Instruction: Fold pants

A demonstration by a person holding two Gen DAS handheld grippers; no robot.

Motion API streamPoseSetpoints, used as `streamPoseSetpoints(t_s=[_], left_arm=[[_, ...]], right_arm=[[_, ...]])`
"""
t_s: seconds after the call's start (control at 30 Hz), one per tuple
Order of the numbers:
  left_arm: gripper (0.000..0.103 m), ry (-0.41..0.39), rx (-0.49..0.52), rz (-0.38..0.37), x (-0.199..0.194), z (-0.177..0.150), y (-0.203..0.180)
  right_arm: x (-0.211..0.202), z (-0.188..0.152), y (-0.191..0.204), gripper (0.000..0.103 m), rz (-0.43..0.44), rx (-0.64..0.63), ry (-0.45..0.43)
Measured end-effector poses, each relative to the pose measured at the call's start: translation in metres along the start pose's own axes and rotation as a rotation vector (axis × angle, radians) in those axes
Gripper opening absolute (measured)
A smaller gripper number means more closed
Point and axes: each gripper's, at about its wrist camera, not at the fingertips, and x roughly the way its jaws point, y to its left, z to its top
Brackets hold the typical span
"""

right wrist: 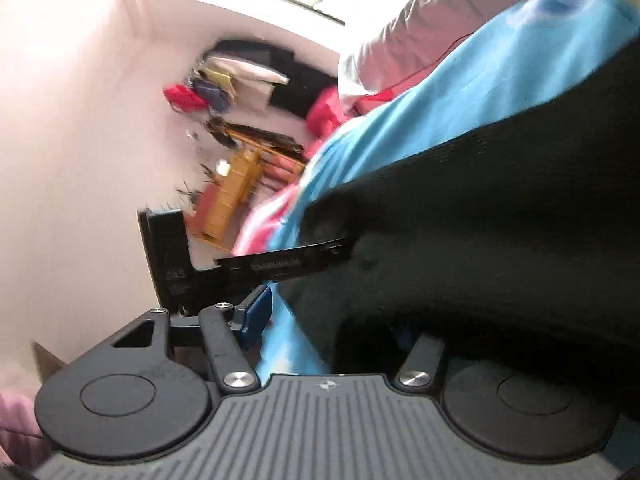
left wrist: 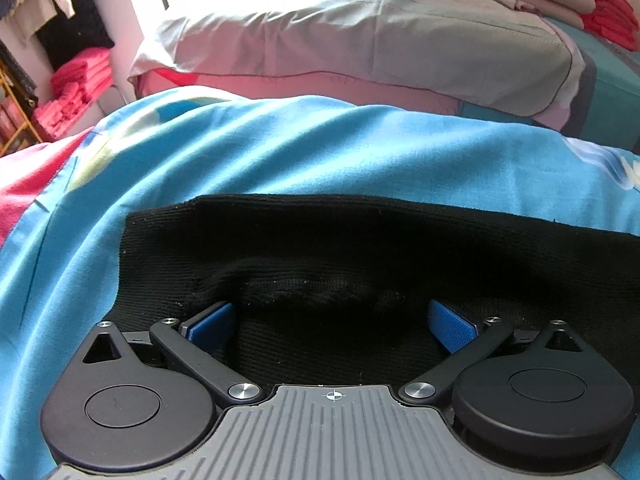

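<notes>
Presently the black pants [left wrist: 360, 248] lie on the blue bedsheet [left wrist: 280, 152], a bunched edge raised between the left gripper [left wrist: 332, 320] fingers, whose jaws stand spread. The right gripper [right wrist: 332, 320] is draped by the cloth; whether its jaws pinch cannot be told. A grey pillow [left wrist: 360, 40] lies beyond.

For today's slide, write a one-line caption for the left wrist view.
Left gripper, jaws open, poised over black pants lying on a blue bedsheet.
</notes>
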Motion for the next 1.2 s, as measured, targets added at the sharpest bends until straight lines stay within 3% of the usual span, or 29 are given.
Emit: streamPoseSetpoints(t_s=[0.07,0.1,0.13,0.17,0.23,0.27,0.3,0.33,0.37,0.4,0.43,0.47,0.5,0.53,0.57,0.6,0.63,0.67,0.73,0.8,0.9,0.93,1.03,1.13,1.2], left_arm=[[0.103,0.005,0.004,-0.003,0.000,0.001,0.000],[0.103,0.007,0.009,-0.005,-0.001,0.001,0.000],[0.103,0.006,0.012,-0.006,-0.001,0.001,0.000],[0.103,0.005,0.013,-0.008,-0.001,0.001,0.001],[0.103,0.001,0.011,-0.009,0.000,0.000,0.001],[0.103,-0.001,0.011,-0.008,0.000,0.000,0.001],[0.103,-0.003,0.011,-0.006,0.000,-0.001,0.000],[0.103,-0.004,0.011,-0.006,0.000,-0.001,0.000],[0.103,-0.004,0.011,-0.007,0.000,-0.001,0.000],[0.103,-0.003,0.013,-0.009,0.000,-0.001,0.001],[0.103,-0.002,0.017,-0.011,0.000,-0.001,0.001],[0.103,-0.003,0.021,-0.013,0.000,-0.001,0.001],[0.103,-0.003,0.021,-0.014,0.000,-0.001,0.001],[0.103,-0.003,0.020,-0.013,0.000,-0.001,0.002],[0.103,-0.005,0.018,-0.012,0.000,-0.001,0.001],[0.103,-0.007,0.018,-0.009,0.000,-0.002,0.001],[0.103,-0.010,0.019,-0.007,0.000,-0.003,0.000],[0.103,-0.011,0.018,-0.006,0.000,-0.003,0.000],[0.103,-0.011,0.019,-0.007,-0.001,-0.003,0.000],[0.103,-0.009,0.025,-0.008,-0.001,-0.003,0.000],[0.103,-0.014,0.025,-0.006,-0.001,-0.004,0.000],[0.103,-0.016,0.024,-0.006,-0.001,-0.004,0.000],[0.103,-0.030,0.025,-0.003,-0.001,-0.007,-0.001],[0.103,-0.043,0.021,0.003,-0.002,-0.010,-0.002],[0.103,-0.050,0.022,0.007,-0.003,-0.011,-0.003]], right_arm=[[0.026,-0.015,0.008,0.078,0.049,-0.045,0.199],[0.034,-0.023,0.015,0.077,0.021,-0.116,0.266],[0.032,-0.025,0.023,0.074,-0.027,-0.229,0.260],[0.028,-0.018,0.024,0.063,-0.058,-0.271,0.222],[0.009,0.003,0.004,0.050,-0.072,-0.121,0.014],[0.003,0.007,-0.006,0.046,-0.070,-0.047,-0.058],[0.004,0.005,-0.008,0.047,-0.079,-0.036,-0.074],[0.014,0.000,-0.002,0.052,-0.071,-0.079,-0.013],[0.035,-0.007,0.005,0.067,-0.014,-0.092,0.128],[0.051,-0.017,0.011,0.075,0.045,-0.096,0.279],[0.054,-0.026,0.024,0.076,0.027,-0.204,0.300],[0.052,-0.027,0.032,0.073,0.002,-0.310,0.288],[0.049,-0.020,0.030,0.068,-0.018,-0.327,0.273],[0.040,-0.008,0.019,0.056,-0.042,-0.246,0.207],[0.033,0.006,0.004,0.032,-0.071,-0.129,0.110],[0.027,0.013,-0.010,0.027,-0.080,-0.021,0.028],[0.026,0.014,-0.013,0.031,-0.078,0.013,0.001],[0.034,0.009,-0.008,0.037,-0.064,-0.026,0.043],[0.063,-0.017,0.012,0.061,-0.018,-0.131,0.327],[0.056,-0.037,0.040,0.062,-0.114,-0.391,0.303],[0.029,-0.032,0.046,0.051,-0.265,-0.343,0.286],[0.014,-0.030,0.051,0.054,-0.316,-0.340,0.262],[-0.046,-0.031,0.072,0.057,-0.376,-0.391,0.106],[-0.084,-0.020,0.070,0.070,-0.452,-0.399,-0.122],[-0.089,-0.014,0.051,0.063,-0.554,-0.406,-0.146]])
